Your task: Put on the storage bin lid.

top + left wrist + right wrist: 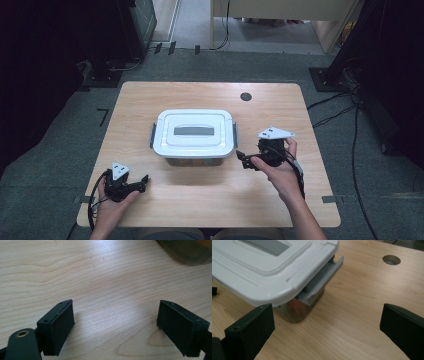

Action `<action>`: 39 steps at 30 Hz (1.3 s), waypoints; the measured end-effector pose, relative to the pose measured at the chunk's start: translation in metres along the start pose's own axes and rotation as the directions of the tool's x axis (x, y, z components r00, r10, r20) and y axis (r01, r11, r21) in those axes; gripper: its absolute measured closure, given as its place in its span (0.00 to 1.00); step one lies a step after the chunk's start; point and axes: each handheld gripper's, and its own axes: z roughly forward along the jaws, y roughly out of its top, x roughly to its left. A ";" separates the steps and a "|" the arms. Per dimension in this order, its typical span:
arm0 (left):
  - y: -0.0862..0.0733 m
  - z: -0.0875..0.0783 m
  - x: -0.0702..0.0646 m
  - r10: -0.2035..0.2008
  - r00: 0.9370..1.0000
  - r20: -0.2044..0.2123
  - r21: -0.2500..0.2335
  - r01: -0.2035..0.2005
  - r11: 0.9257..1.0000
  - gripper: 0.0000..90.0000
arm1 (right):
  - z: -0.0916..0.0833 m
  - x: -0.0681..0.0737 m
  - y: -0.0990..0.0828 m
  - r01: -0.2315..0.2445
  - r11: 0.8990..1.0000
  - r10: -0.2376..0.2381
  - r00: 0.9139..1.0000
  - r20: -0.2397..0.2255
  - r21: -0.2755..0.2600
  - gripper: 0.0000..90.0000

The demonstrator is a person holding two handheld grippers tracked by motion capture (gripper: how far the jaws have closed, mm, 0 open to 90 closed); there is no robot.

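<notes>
A clear storage box with a white lid [193, 132] and grey side latches sits in the middle of the wooden table [150, 95]. My right gripper [243, 158] is held just off the box's right front corner, open, nothing between its jaws. In the right gripper view [327, 327] the lid [262, 265] and its grey right latch [322, 281] fill the upper left, and the jaws stand wide apart over bare wood. My left gripper [143, 182] rests near the table's front left, open and empty; its pads [62, 325] frame bare wood.
A round cable hole [245, 96] lies at the table's back right [391, 259]. Black equipment stands and cables surround the table on grey carpet. A corner of the clear box [190, 252] shows at the top right of the left gripper view.
</notes>
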 end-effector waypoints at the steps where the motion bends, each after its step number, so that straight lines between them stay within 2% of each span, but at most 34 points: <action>1: 0.000 0.000 0.000 0.000 1.000 0.000 -0.001 0.000 1.000 0.16 | -0.002 -0.002 -0.004 -0.003 1.000 0.003 1.000 0.000 -0.001 0.00; 13: 0.000 0.000 0.000 0.000 1.000 0.000 0.000 0.000 1.000 0.16 | -0.021 -0.024 -0.053 -0.030 0.999 0.030 0.999 0.020 0.016 0.00; 23: 0.000 0.000 0.000 -0.003 1.000 -0.003 0.000 0.003 1.000 0.16 | -0.033 -0.042 -0.084 -0.047 0.999 0.046 0.998 0.046 0.020 0.00; 28: 0.000 0.000 0.000 -0.003 1.000 -0.003 0.000 0.003 1.000 0.16 | -0.038 -0.058 -0.103 -0.081 0.996 0.079 0.994 0.075 0.025 0.00; 39: 0.000 0.000 0.000 -0.003 1.000 -0.003 0.000 0.003 1.000 0.16 | -0.049 -0.082 -0.134 -0.137 0.990 0.132 0.984 0.122 0.042 0.00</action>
